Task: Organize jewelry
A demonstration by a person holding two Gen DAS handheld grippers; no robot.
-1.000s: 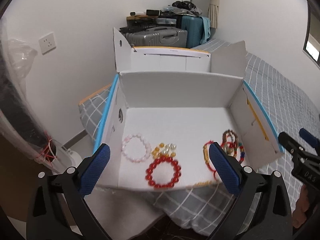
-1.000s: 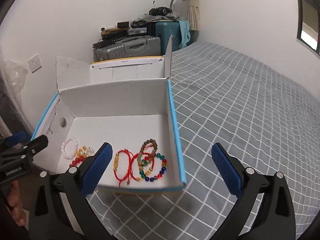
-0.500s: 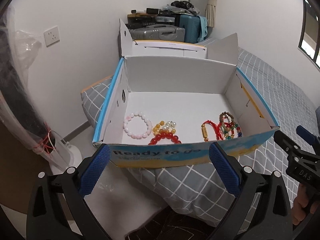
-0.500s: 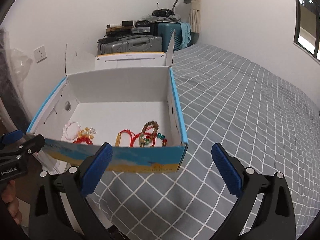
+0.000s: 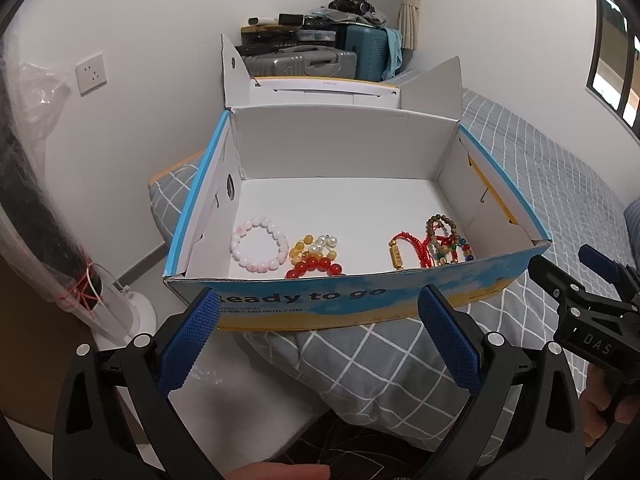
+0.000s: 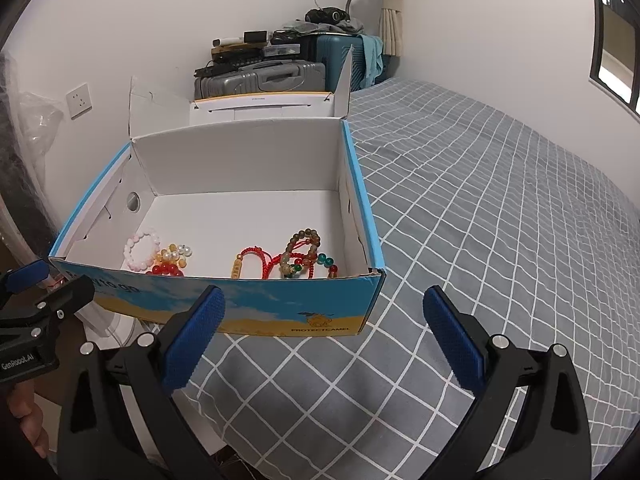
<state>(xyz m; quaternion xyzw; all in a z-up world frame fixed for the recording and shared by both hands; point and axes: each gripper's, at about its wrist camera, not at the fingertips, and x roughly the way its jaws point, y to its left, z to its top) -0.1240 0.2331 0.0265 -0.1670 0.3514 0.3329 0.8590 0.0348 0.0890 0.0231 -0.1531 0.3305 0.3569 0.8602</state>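
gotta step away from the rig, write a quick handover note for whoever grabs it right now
Left gripper: jaws open, empty, in front of the box.
Right gripper: jaws open, empty, near the box's right front corner.
All jewelry lies in the box on the bed: pink bracelet, red bead bracelet and pearl cluster at left; red cord bracelet tangled with brown bead bracelets at right.
Done: nothing visibly sorted.
Left: untangle, separate, arrange.

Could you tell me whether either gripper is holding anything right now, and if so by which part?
Nothing is held: the left gripper and right gripper are both open and empty.
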